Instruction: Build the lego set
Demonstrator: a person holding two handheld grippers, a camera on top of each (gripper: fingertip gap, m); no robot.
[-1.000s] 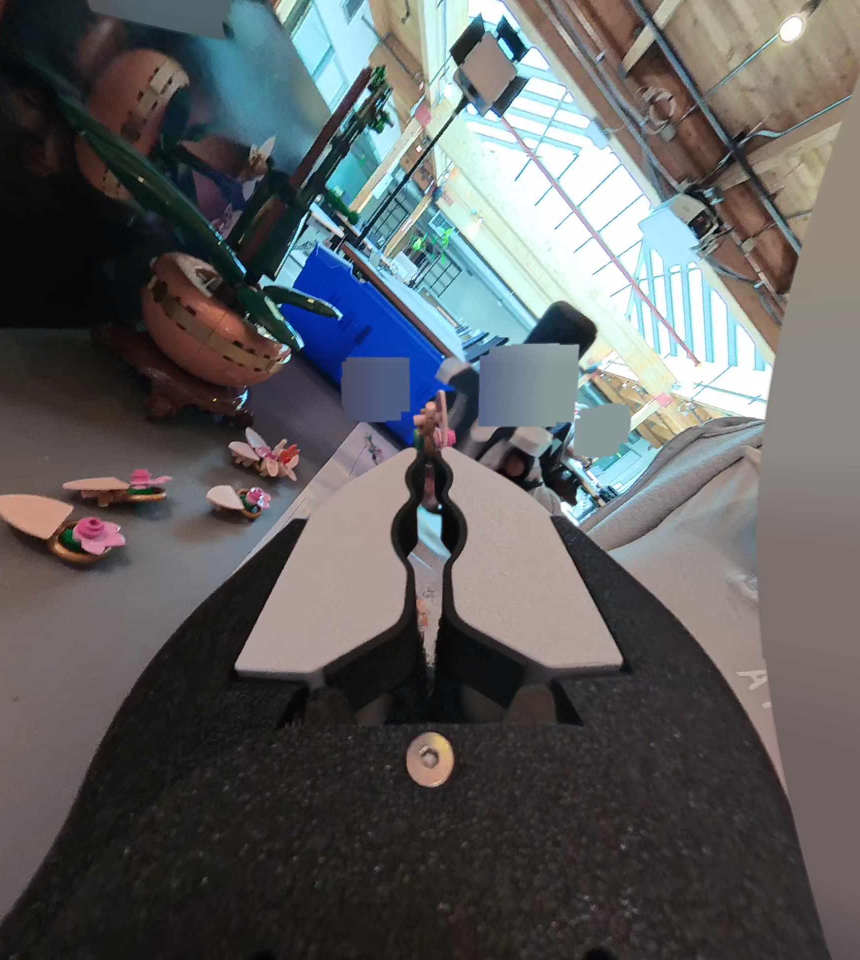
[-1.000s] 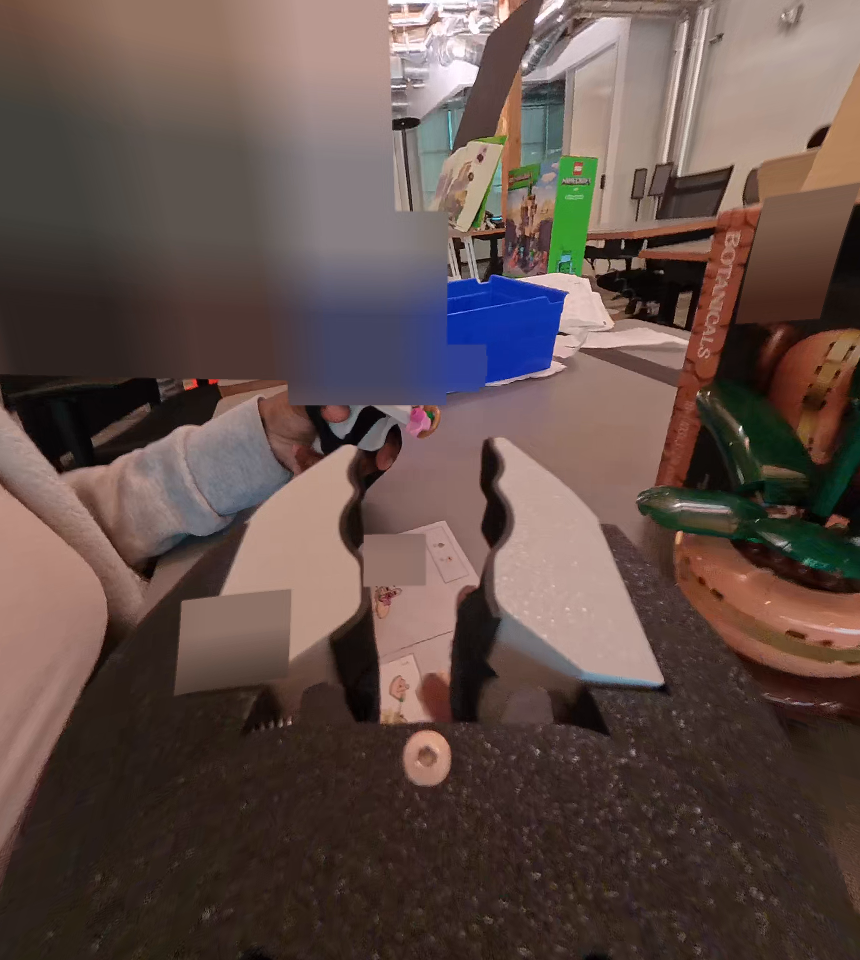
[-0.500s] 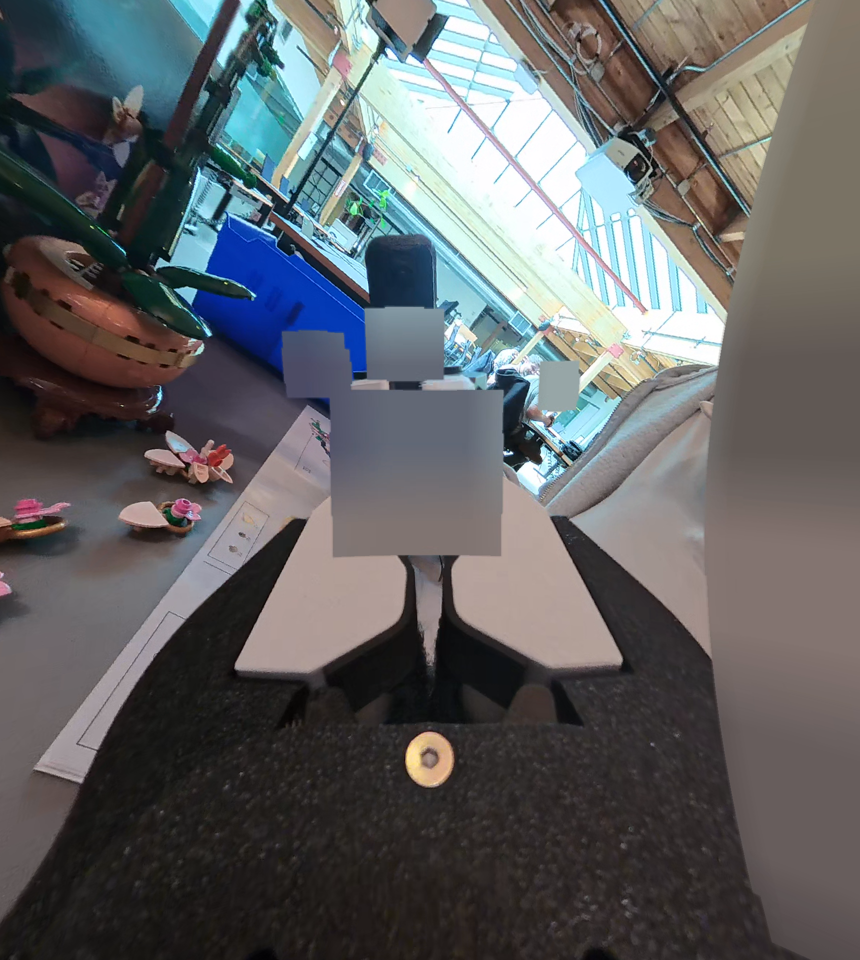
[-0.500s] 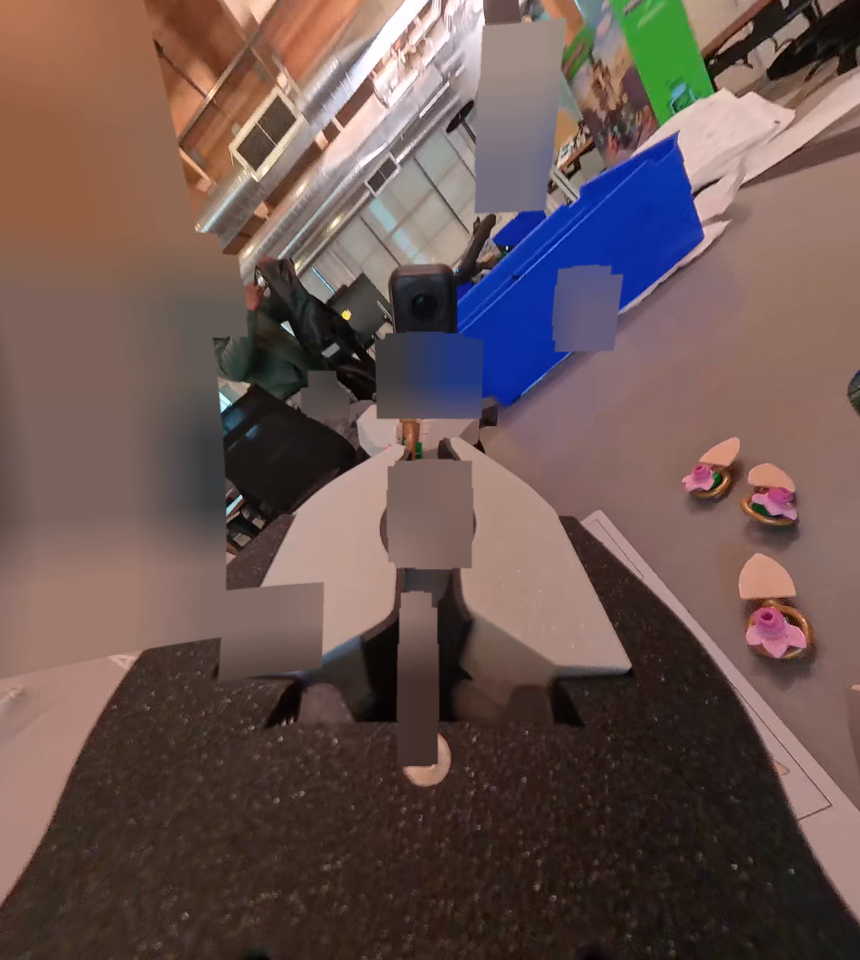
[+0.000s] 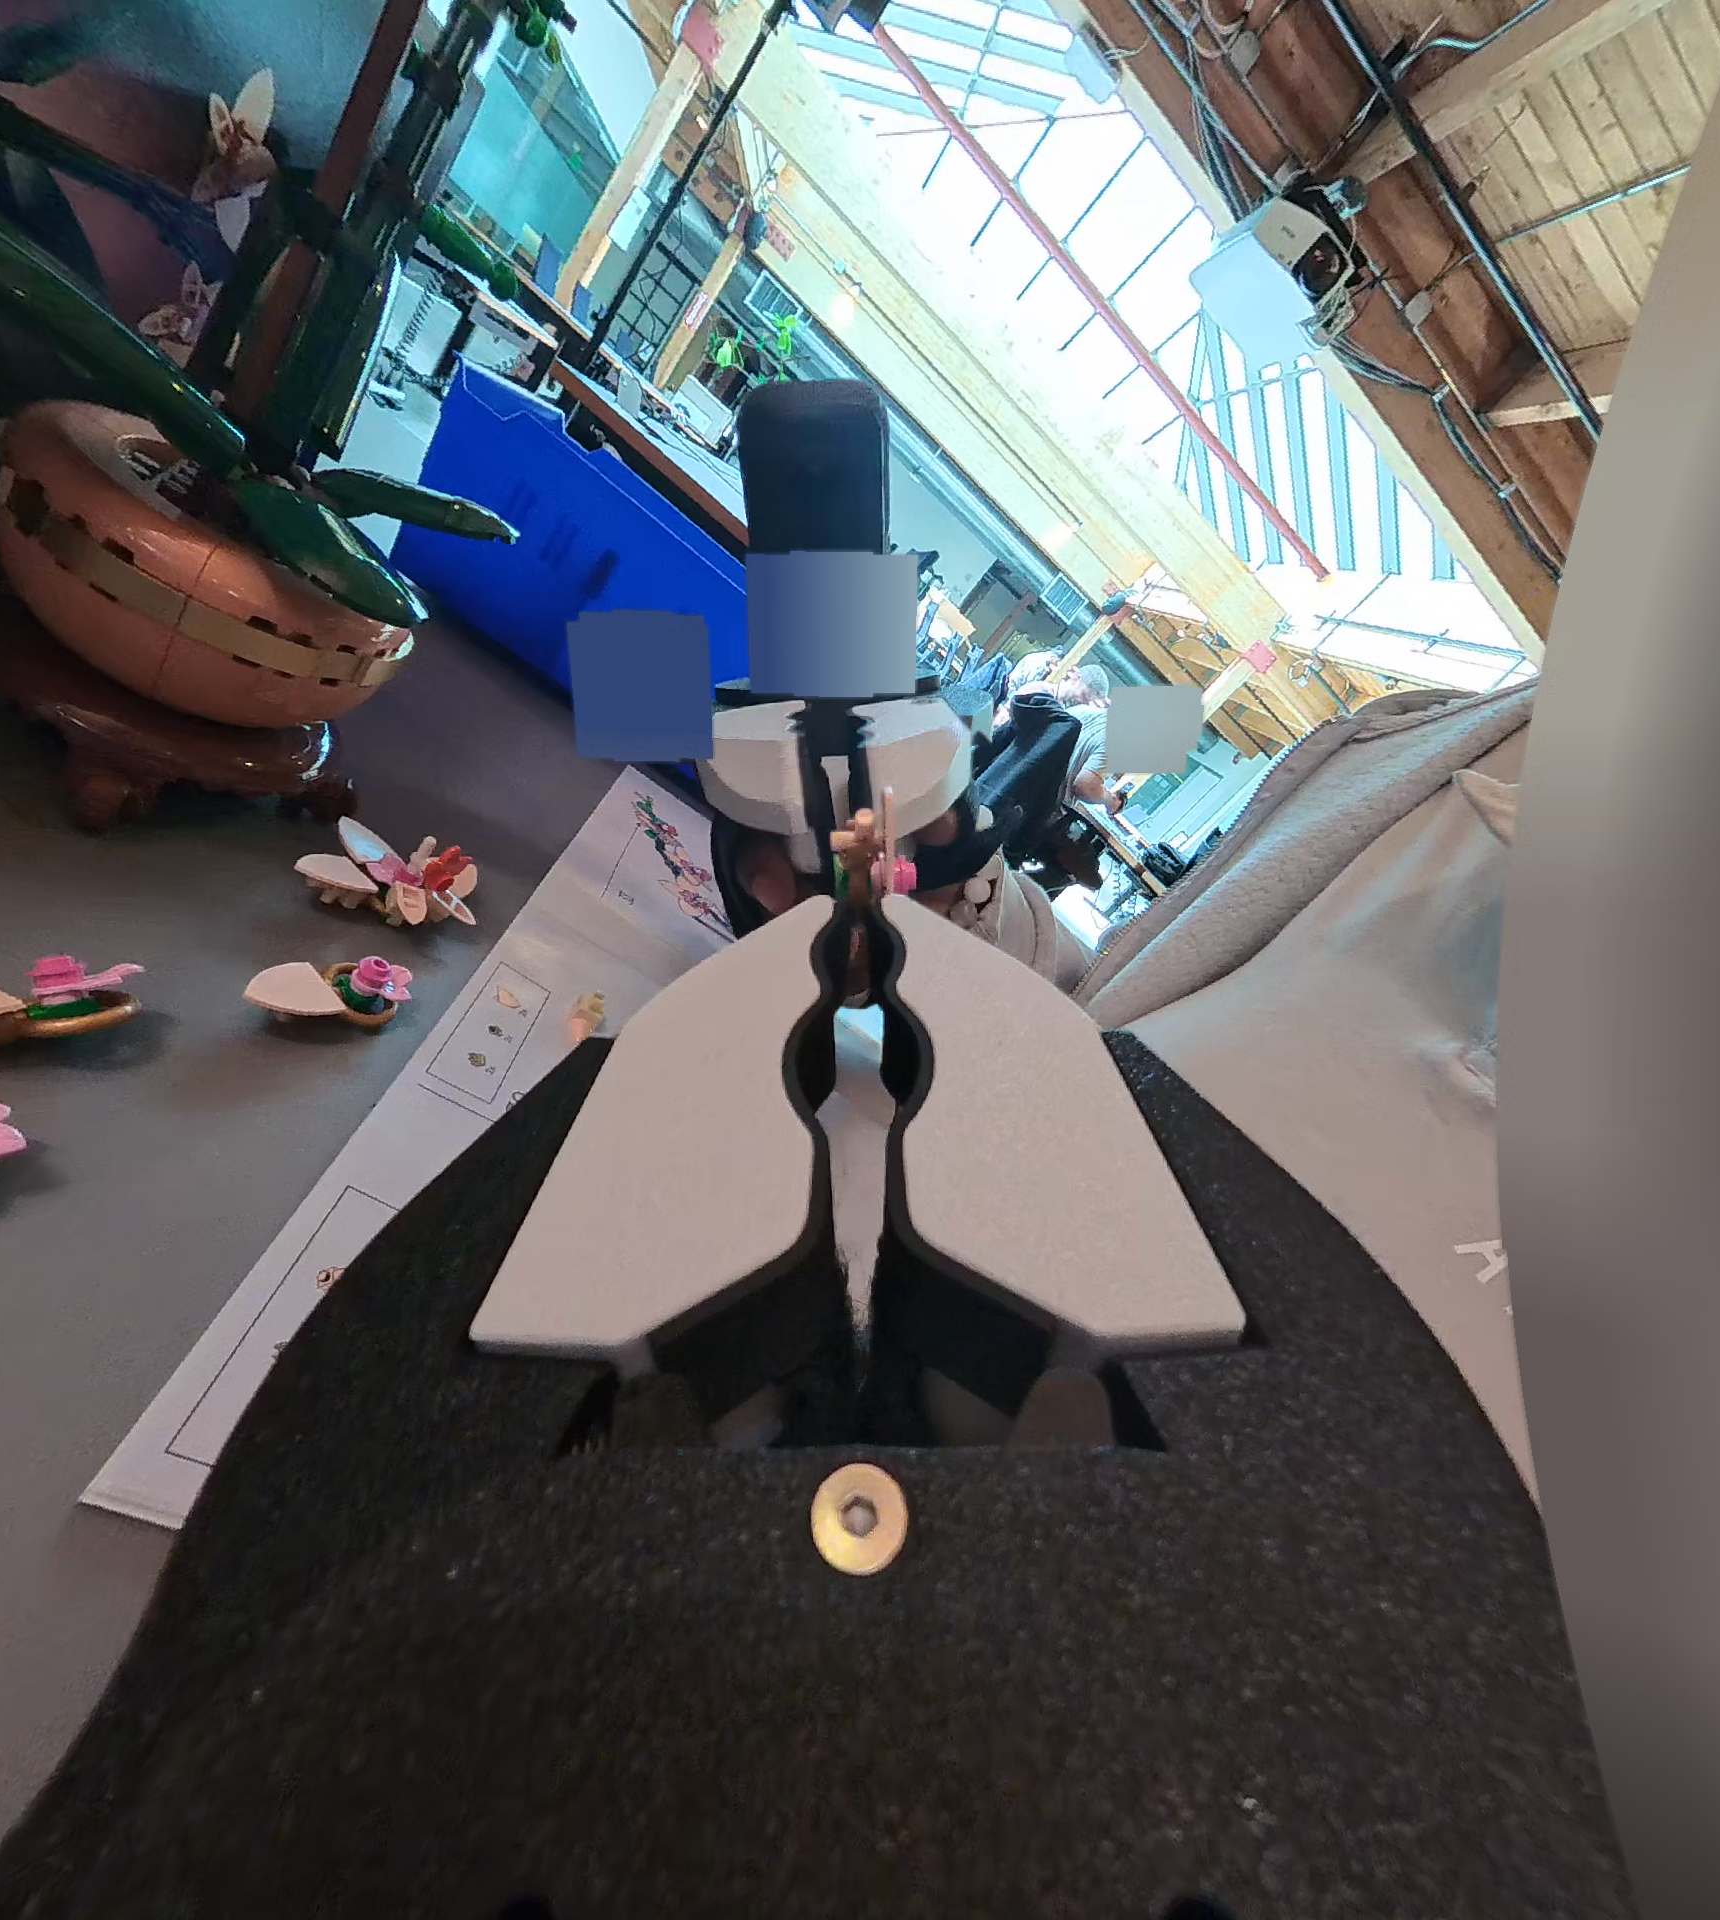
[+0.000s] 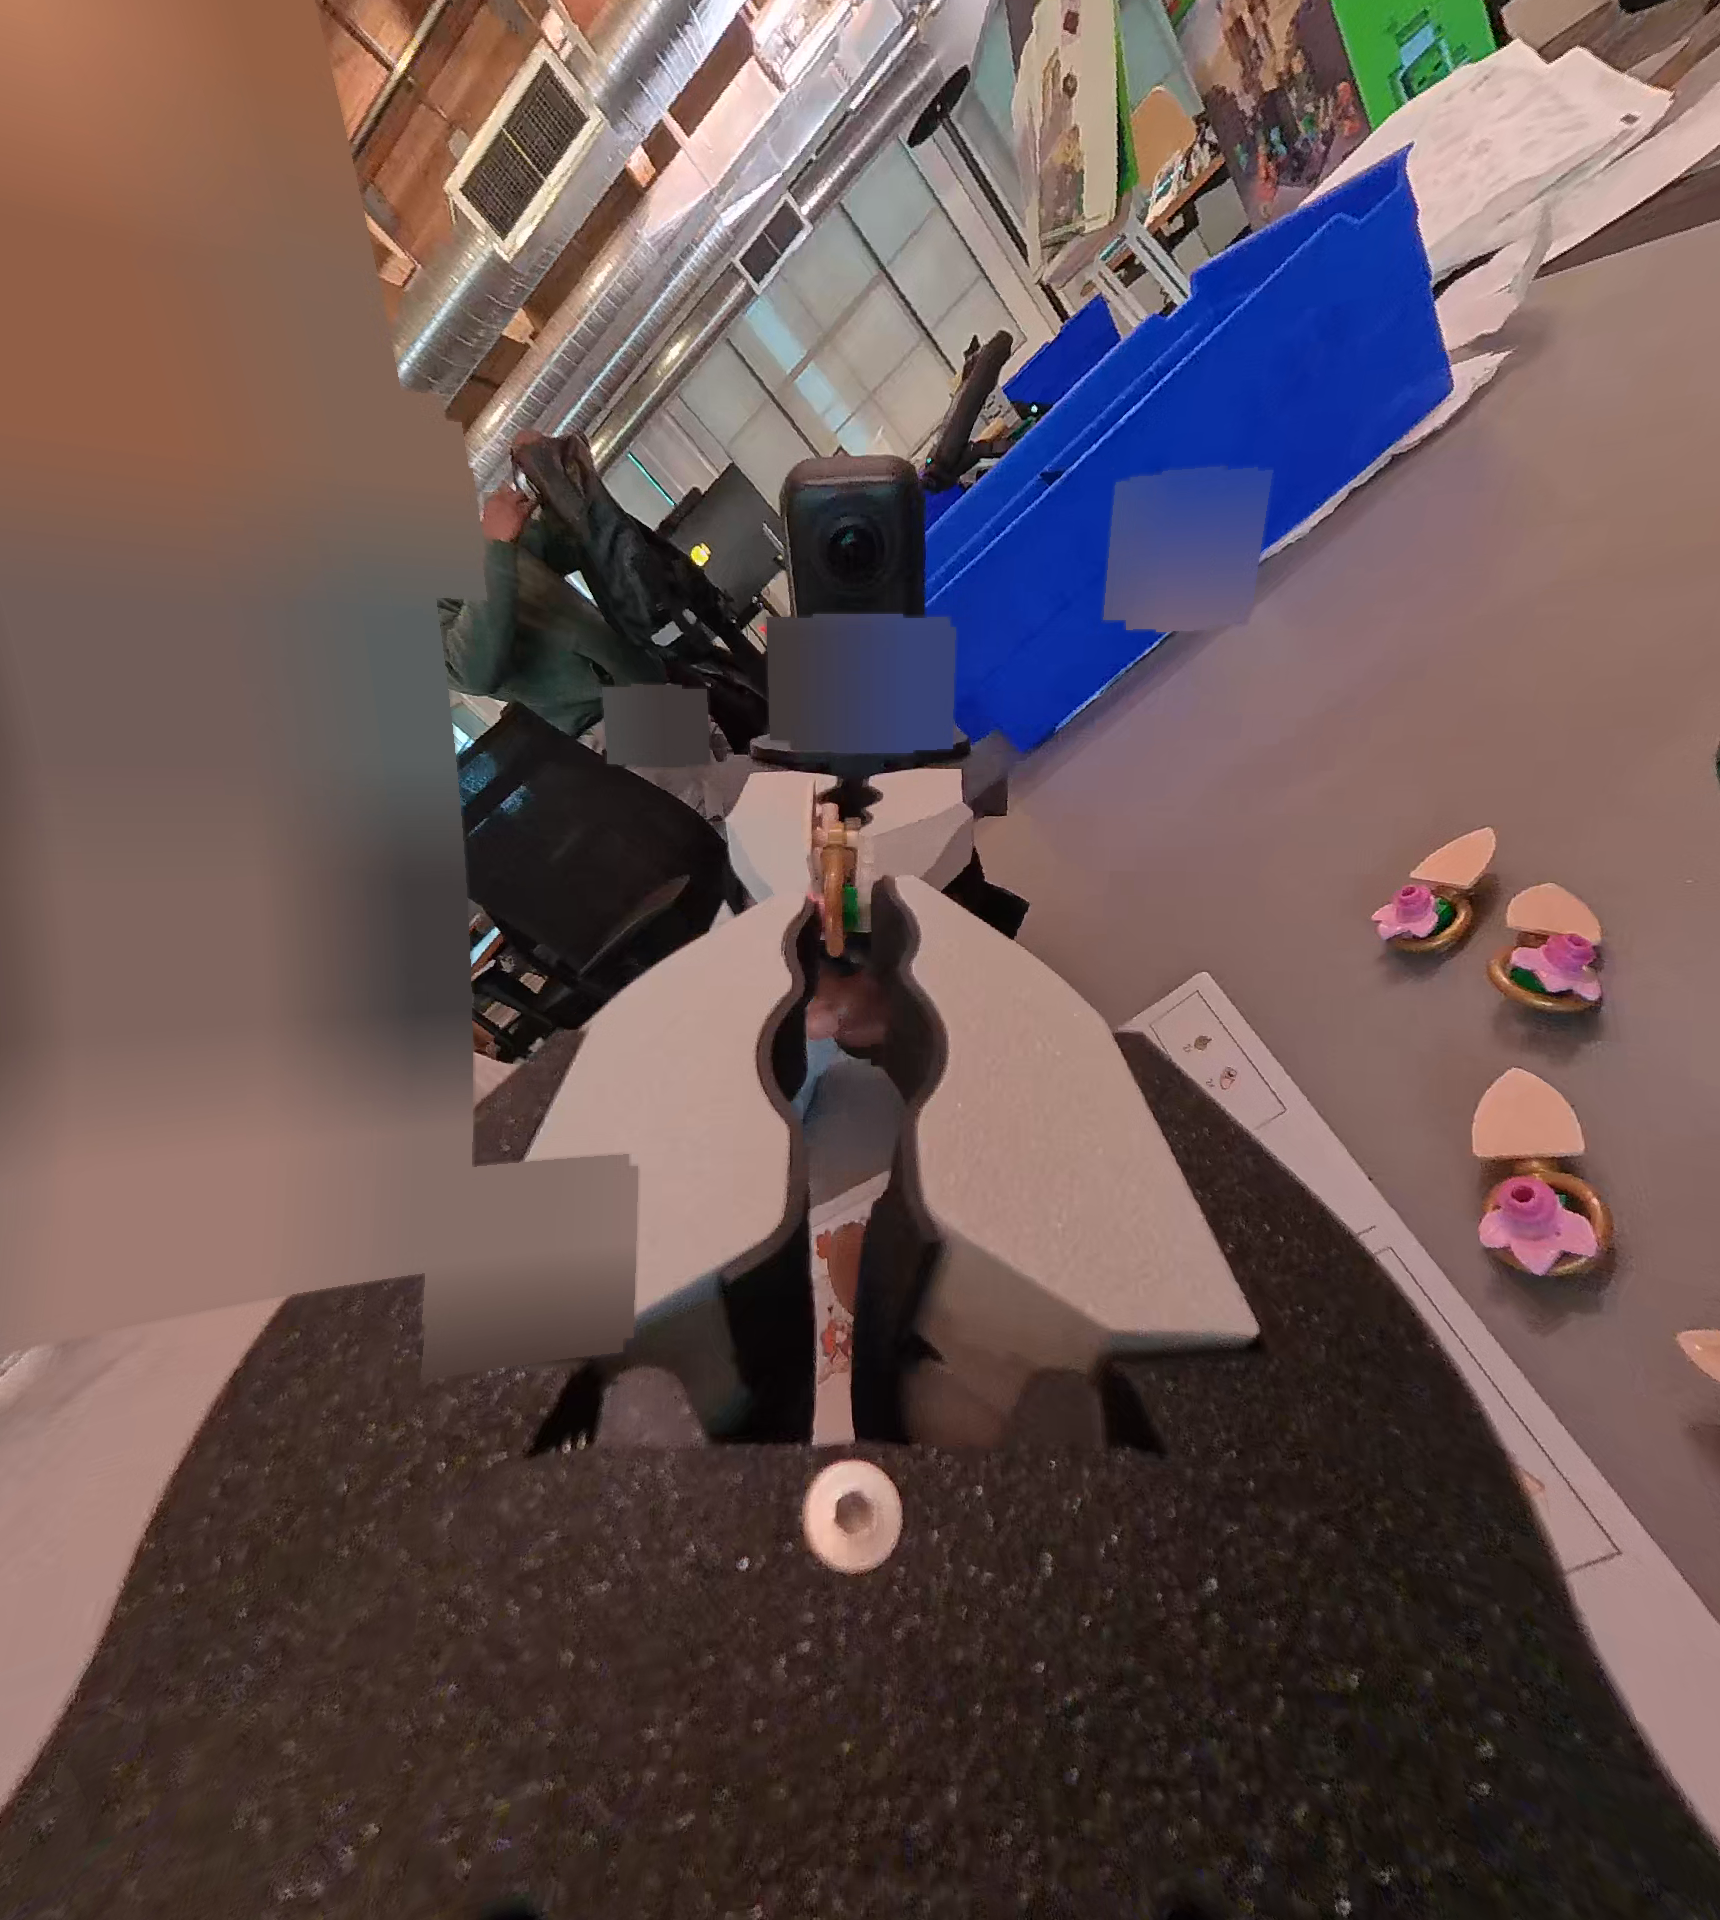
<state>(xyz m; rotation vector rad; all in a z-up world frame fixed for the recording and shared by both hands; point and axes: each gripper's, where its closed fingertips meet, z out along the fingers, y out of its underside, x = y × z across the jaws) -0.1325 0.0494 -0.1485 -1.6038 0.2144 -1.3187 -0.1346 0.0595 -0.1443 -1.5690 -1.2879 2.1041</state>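
Grey fingers of the left gripper (image 5: 861, 914) are pressed together on a small flower piece (image 5: 871, 847) of gold, green and pink, and the right gripper (image 6: 851, 909) faces it nose to nose and pinches the other end of the same piece (image 6: 840, 883). The piece is held up in the air between the two tips, its long side running from one to the other. Below lie a paper sheet (image 5: 565, 956) and a grey table (image 5: 160, 1143) with more loose flowers (image 5: 331, 987), a pot plant (image 5: 181, 613) and a blue bin (image 5: 565, 530) farther off, so there is open room around the tips.
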